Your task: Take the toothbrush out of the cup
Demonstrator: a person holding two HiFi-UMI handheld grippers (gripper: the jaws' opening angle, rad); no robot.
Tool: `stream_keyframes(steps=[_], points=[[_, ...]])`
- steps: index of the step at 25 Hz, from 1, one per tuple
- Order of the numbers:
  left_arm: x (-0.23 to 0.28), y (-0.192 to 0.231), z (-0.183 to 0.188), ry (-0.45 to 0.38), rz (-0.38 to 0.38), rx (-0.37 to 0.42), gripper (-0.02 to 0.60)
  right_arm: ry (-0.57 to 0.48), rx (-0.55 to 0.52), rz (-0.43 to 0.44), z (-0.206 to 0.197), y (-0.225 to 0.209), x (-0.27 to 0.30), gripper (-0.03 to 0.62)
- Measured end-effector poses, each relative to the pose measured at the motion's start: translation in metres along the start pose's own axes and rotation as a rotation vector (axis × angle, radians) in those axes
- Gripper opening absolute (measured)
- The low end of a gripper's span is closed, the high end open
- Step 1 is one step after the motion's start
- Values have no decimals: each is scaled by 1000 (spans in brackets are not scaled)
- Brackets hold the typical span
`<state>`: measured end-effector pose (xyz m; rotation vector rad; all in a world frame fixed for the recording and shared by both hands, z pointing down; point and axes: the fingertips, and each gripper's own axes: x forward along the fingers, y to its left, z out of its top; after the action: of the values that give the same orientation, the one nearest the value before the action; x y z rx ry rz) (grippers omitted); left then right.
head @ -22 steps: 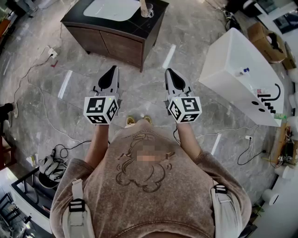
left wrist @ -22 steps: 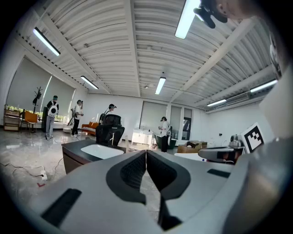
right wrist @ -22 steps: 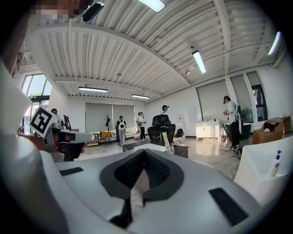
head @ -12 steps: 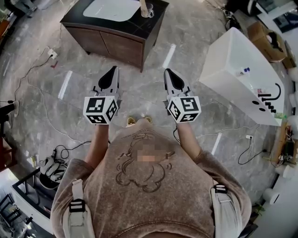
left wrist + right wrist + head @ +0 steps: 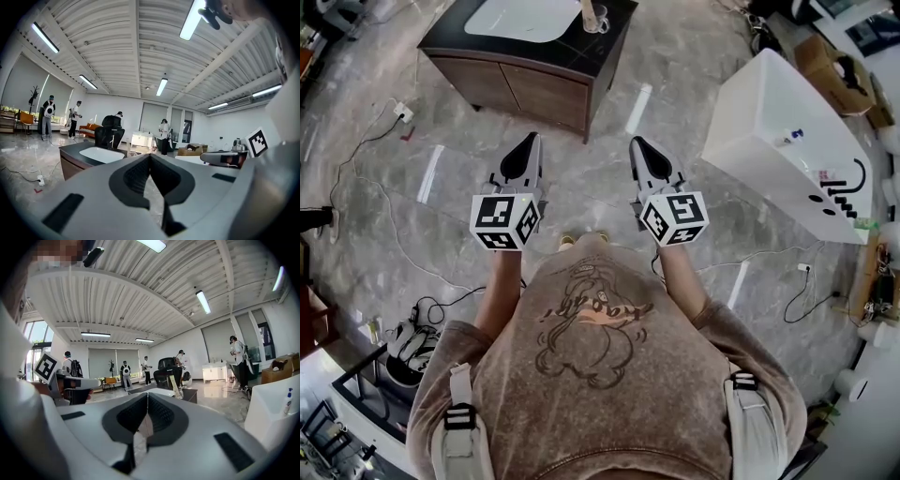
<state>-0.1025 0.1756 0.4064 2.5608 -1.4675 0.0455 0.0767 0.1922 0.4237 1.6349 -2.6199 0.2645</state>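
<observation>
Two sets of jaws, both pressed together tip to tip, nothing between the ribbed pads in either gripper view. Left gripper (image 5: 150, 155) and right gripper (image 5: 147, 394) empty, held about level, side by side in front of the chest, aimed toward the vanity. Same in head view: left gripper (image 5: 528, 145), right gripper (image 5: 639, 148), apart from each other, over grey marble floor (image 5: 581, 187).

Further out: dark wooden cabinet with black counter (image 5: 450, 39) and white oval basin (image 5: 520, 17), well ahead of both tips. Clear glass cup (image 5: 600, 21) upright at the counter's right end, just beside the basin, pale toothbrush (image 5: 589, 11) standing inside, leaning a little. Also visible past the right jaws: cup (image 5: 180, 393), toothbrush (image 5: 175, 383) sticking out above the rim. White bathtub (image 5: 787, 131) off to the right, not involved.

Change since a second ago: almost none. Same pose, same spacing, jaws as before; only a slight drift of the whole view, counter and tub shifted a touch, feet now nearly hidden under the shirt. Reads as start of approach or a standing pause. Task not begun: toothbrush untouched in cup. Likely next: walk up, open right jaws, close on handle above rim, lift straight up, maybe steady cup with left. Risk: light cup tipping or coming along.
</observation>
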Motion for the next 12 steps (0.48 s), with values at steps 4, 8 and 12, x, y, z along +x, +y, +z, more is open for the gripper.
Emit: stream_keyframes(steps=[4, 8, 12], points=[[-2, 7, -4, -4, -24, 10, 17, -1, -2, -19, -6, 6, 1, 18], [-3, 14, -7, 4, -32, 24, 17, 2, 1, -30, -11, 17, 3, 18], [-1, 20, -10, 11, -47, 14, 17, 5, 0, -36, -12, 23, 10, 18]])
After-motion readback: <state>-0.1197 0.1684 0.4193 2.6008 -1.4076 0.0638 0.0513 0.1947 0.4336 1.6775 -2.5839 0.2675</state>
